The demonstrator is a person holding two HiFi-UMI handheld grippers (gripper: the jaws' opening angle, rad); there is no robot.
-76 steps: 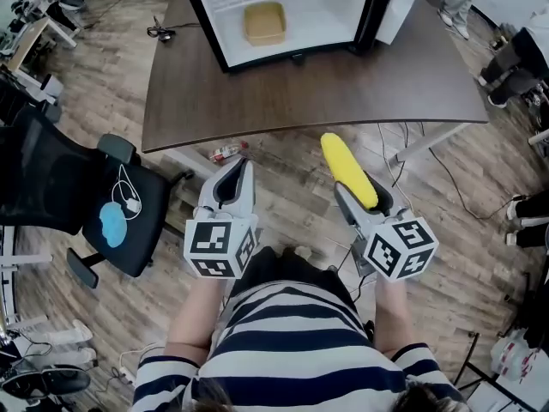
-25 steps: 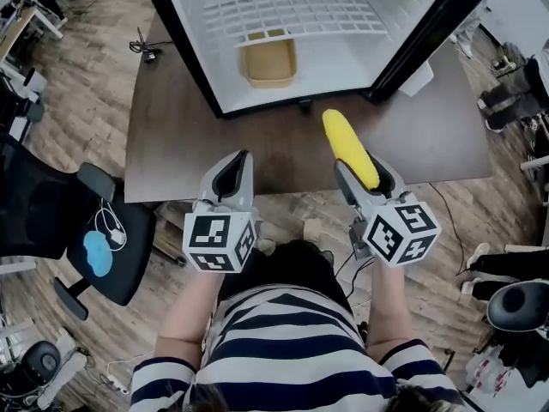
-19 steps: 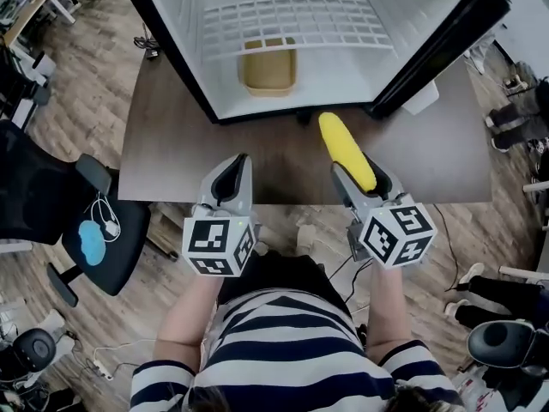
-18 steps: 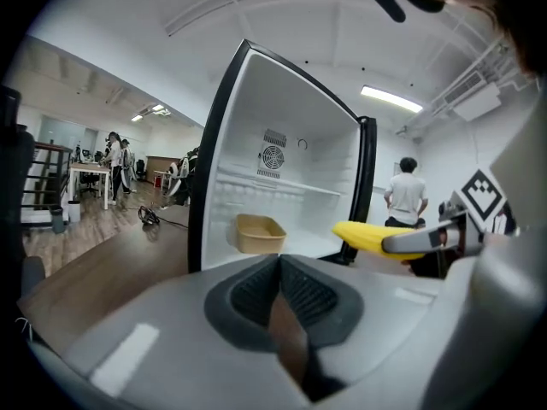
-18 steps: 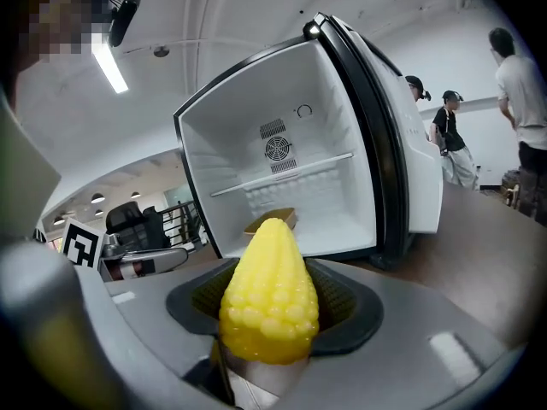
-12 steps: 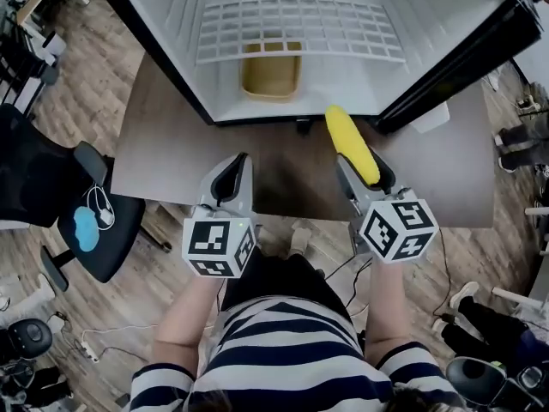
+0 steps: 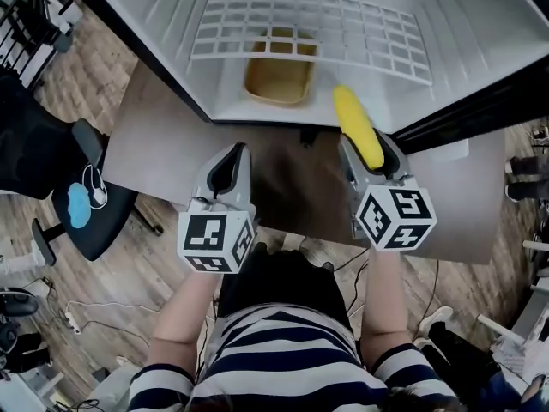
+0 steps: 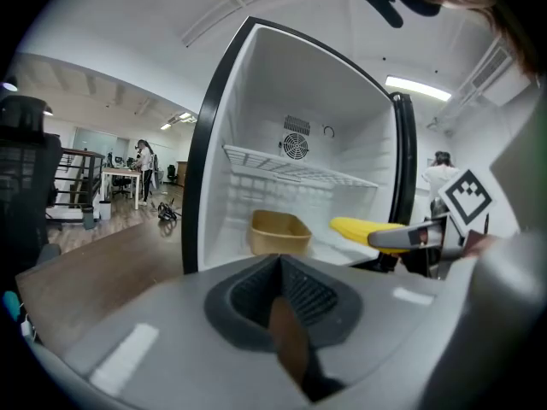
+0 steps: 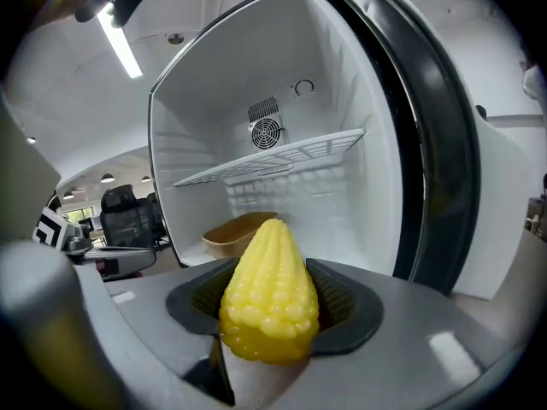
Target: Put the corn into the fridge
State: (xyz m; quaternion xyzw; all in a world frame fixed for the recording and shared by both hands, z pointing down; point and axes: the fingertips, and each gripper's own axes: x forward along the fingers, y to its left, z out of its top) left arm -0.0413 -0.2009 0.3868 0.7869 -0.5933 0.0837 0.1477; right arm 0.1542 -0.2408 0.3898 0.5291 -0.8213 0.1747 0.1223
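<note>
A yellow corn cob (image 7: 358, 127) (image 9: 267, 301) sticks forward out of my right gripper (image 7: 369, 154), which is shut on it; the cob's tip reaches just over the front lip of the open fridge (image 7: 403, 67). The fridge (image 9: 282, 143) is white inside, with a wire shelf (image 7: 309, 28) (image 9: 273, 165) and a tan tray (image 7: 280, 77) (image 9: 239, 227) on its floor. My left gripper (image 7: 228, 177) is shut with nothing in it, over the dark table (image 7: 163, 136) in front of the fridge. In the left gripper view the corn (image 8: 363, 227) shows at the right, before the fridge opening.
The fridge stands on the brown table, its black door (image 7: 480, 101) swung open to the right. A black office chair (image 7: 51, 178) with a blue patch is at the left on the wood floor. A person's striped shirt (image 7: 283, 359) fills the bottom.
Both grippers have moved forward to the fridge. The corn's tip went from over the floor, across the table, to the fridge's front lip. The grip on the corn is unchanged.
</note>
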